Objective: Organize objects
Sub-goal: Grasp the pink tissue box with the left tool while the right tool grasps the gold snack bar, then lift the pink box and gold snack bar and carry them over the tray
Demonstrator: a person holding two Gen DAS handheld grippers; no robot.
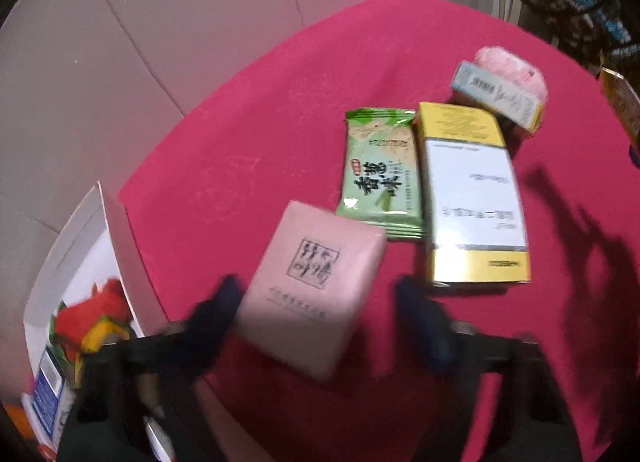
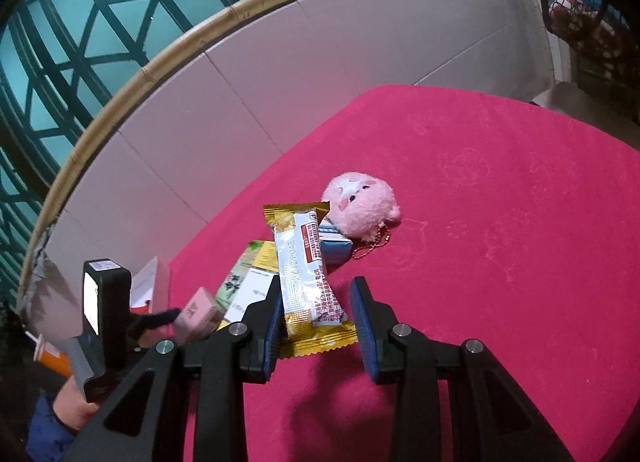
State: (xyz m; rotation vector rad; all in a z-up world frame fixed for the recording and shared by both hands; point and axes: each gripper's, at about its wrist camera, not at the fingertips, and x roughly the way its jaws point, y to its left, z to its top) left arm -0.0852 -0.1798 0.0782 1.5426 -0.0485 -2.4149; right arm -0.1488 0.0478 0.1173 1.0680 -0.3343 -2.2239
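pink box [image 1: 310, 288] tilted, gold snack bar [image 2: 310, 282] upright, both gripped off cloth

Both my grippers are down at the table

My right gripper [image 2: 317, 282] has its blue pads [image 2: 362, 314] clamped on a gold-and-white snack packet [image 2: 308, 282]. My blurred left gripper [image 1: 316, 282] straddles a pale pink square box [image 1: 312, 286], one finger [image 1: 218, 310] touching it. A blue-sleeved hand [image 2: 74, 410] holds the left gripper's handle.
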